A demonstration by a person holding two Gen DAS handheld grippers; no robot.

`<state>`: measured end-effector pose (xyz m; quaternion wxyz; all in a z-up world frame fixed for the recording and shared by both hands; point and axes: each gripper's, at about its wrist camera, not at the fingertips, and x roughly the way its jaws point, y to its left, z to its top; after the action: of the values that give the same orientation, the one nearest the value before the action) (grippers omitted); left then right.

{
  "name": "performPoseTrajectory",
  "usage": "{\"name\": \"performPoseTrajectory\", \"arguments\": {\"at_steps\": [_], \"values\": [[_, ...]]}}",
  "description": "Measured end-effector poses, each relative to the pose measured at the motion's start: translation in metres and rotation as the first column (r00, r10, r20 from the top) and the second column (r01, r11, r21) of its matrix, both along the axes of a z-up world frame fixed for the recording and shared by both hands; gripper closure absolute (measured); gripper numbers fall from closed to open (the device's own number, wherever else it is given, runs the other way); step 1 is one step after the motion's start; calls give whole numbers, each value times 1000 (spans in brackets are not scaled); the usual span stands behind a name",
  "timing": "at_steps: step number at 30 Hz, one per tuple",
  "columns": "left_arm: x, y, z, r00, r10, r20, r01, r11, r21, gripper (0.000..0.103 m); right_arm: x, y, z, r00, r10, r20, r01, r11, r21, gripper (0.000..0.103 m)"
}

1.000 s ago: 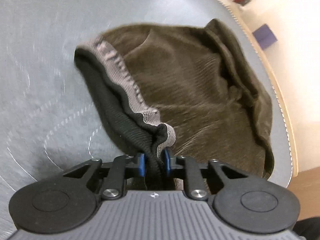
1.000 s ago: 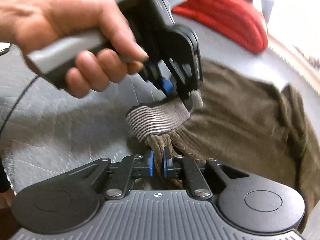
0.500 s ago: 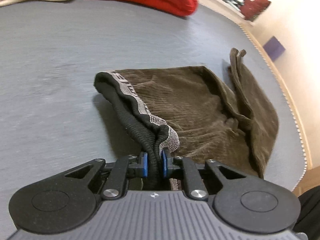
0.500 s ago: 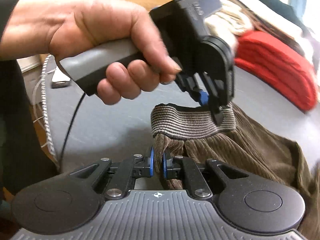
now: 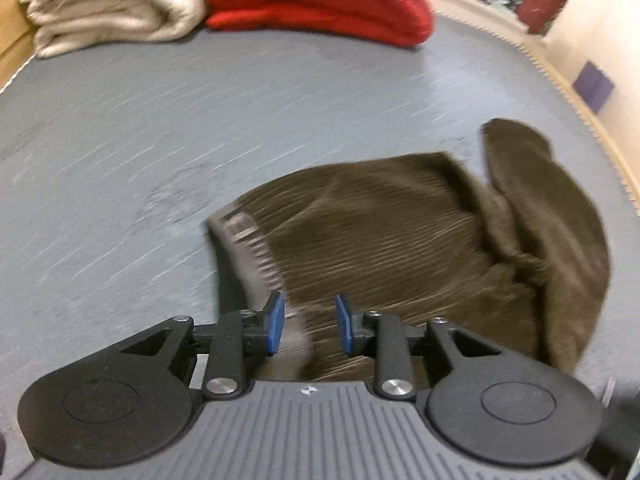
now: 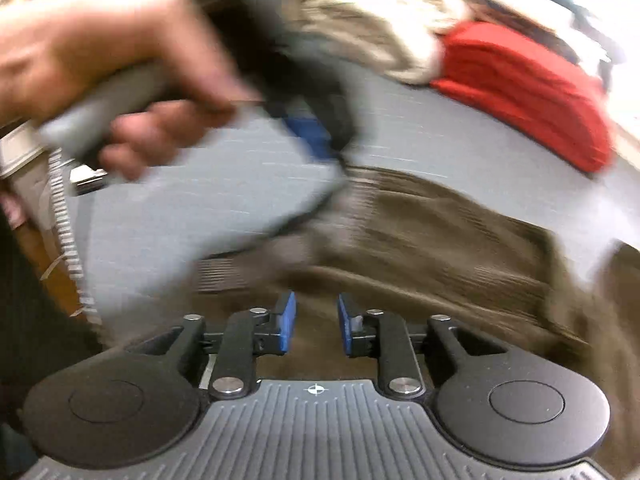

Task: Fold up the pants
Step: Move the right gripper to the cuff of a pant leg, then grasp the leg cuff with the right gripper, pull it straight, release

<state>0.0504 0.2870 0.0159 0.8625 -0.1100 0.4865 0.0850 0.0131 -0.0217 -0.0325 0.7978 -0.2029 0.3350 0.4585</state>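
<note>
Both tongs [image 5: 307, 328] [image 6: 313, 328] just opened, clear of the pants [image 5: 400, 240]; waistband lettering blurred

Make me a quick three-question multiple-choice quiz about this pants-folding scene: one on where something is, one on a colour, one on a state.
1. Where does the red folded pile sit relative to the cream folded pile?
A. To its right
B. To its left
C. Underneath it

2. What colour are the pants?
A. Blue
B. Brown
C. White

3. How do the jaws of the left hand-held gripper stand?
A. Clamped on the waistband
B. Clamped on a pant leg
C. Apart, pinching nothing

Answers:
1. A: in the left wrist view red lies right of cream at the far side.
2. B: brown ribbed cloth on the grey surface.
3. C: a clear gap shows between the blue pads; they have just been opening.
</note>
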Motion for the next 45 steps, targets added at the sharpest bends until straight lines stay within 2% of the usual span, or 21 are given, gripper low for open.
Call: {"name": "performPoseTrajectory", "arguments": {"at_steps": [2, 4, 6, 8, 11, 14, 16, 18, 20, 21, 23, 24, 25, 26, 28, 29, 31, 38, 41, 45], "values": [[6, -16, 7, 999, -28, 28, 28, 1000, -1, 67, 37, -37, 3, 994, -106, 20, 106, 994, -16, 69], [8, -29, 12, 998, -52, 45, 52, 999, 3, 62, 79, -73, -1, 965, -262, 23, 263, 964, -47, 69], [14, -40, 13, 996, -73, 55, 73, 997, 11, 62, 122, -108, -7, 909, -416, -5, 415, 907, -69, 69], [17, -44, 10, 996, -73, 57, 73, 997, 14, 62, 156, -133, -19, 848, -527, -43, 522, 848, -94, 69], [21, -44, 5, 997, -60, 54, 59, 998, 4, 61, 193, -151, -40, 780, -610, -140, 603, 793, -93, 65], [24, -40, 2, 997, -52, 50, 51, 999, 3, 60, 224, -149, -56, 744, -635, -206, 636, 768, -70, 63], [25, -36, 1, 997, -53, 47, 53, 999, 3, 60, 239, -132, -63, 735, -641, -220, 644, 762, -69, 57], [27, -32, -2, 998, -56, 39, 56, 998, 13, 60, 255, -122, -69, 735, -636, -235, 638, 766, -76, 55], [30, -28, -5, 998, -55, 30, 54, 998, 20, 60, 269, -107, -81, 735, -651, -189, 636, 759, -140, 55], [32, -26, -6, 998, -51, 25, 50, 998, 21, 60, 275, -100, -88, 736, -662, -139, 634, 747, -201, 56], [36, -22, -7, 999, -41, 18, 40, 999, 26, 60, 280, -99, -92, 747, -658, -98, 624, 743, -242, 54], [38, -21, -7, 999, -36, 20, 35, 999, 28, 60, 281, -103, -91, 749, -653, -116, 618, 750, -234, 63], [40, -20, -6, 999, -34, 22, 34, 999, 28, 60, 280, -107, -88, 755, -644, -127, 609, 759, -228, 84], [42, -21, -4, 999, -34, 27, 34, 999, 28, 60, 279, -110, -84, 769, -626, -132, 592, 774, -226, 91], [44, -24, -3, 999, -37, 32, 36, 999, 26, 60, 272, -121, -71, 805, -582, -112, 554, 806, -207, 96], [45, -28, -2, 999, -40, 33, 40, 999, 26, 60, 267, -131, -62, 818, -567, -101, 543, 818, -192, 96], [45, -36, 0, 998, -55, 38, 54, 998, 25, 60, 258, -157, -45, 817, -567, -105, 550, 821, -152, 96], [42, -67, 6, 992, -112, 60, 111, 994, 23, 59, 206, -285, 1, 760, -637, -130, 635, 770, -61, 96], [42, -80, 0, 989, -144, 41, 142, 989, 37, 59, 179, -334, -3, 748, -645, -160, 640, 764, -88, 96], [40, -99, -15, 980, -198, -7, 198, 978, 60, 59, 152, -376, -39, 727, -644, -238, 610, 765, -205, 96]]}}
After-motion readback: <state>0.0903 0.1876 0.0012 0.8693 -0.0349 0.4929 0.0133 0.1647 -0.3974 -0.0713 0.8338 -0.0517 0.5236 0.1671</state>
